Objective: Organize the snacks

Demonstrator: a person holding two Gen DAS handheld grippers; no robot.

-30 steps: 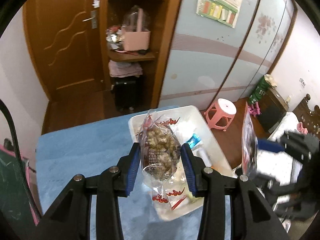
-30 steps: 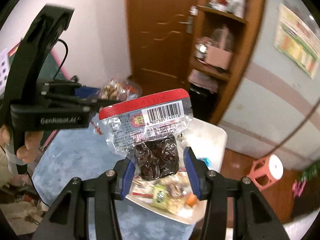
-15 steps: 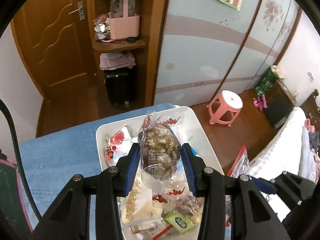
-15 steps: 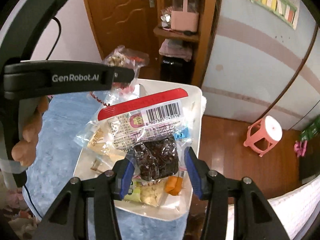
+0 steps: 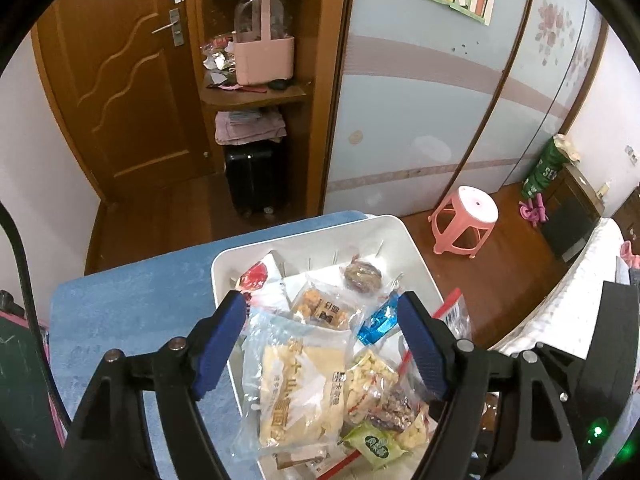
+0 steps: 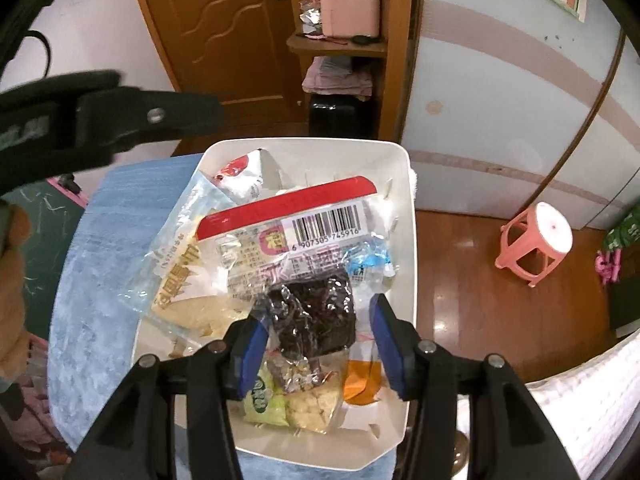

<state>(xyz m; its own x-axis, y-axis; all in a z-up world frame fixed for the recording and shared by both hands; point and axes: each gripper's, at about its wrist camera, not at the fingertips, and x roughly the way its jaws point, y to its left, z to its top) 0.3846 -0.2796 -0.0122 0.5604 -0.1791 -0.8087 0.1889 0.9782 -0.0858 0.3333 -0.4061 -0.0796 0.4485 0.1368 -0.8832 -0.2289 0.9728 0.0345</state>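
While the left gripper [image 5: 322, 344] is held above the white tray [image 5: 404, 236], its blue pads are spread wide apart and nothing is gripped between them. Directly below its gap, a clear pack of pale yellow biscuits [image 5: 300, 392] is seen lying in the tray. The right gripper [image 6: 316, 344] is also parted, and a red-topped bag of dark dried fruit [image 6: 312, 276] lies between its pads; contact with either pad cannot be confirmed. The bag rests on the other snacks in the tray [image 6: 406, 168]. Further packets are noted there: a blue wrapper [image 5: 376, 324], a green wrapper [image 5: 374, 444], a round brown sweet [image 5: 362, 276] and a red-and-white packet [image 5: 258, 284]. The tray sits on a blue cloth [image 5: 132, 304]. Beyond the table, a pink stool [image 5: 466, 220] stands on the wooden floor.
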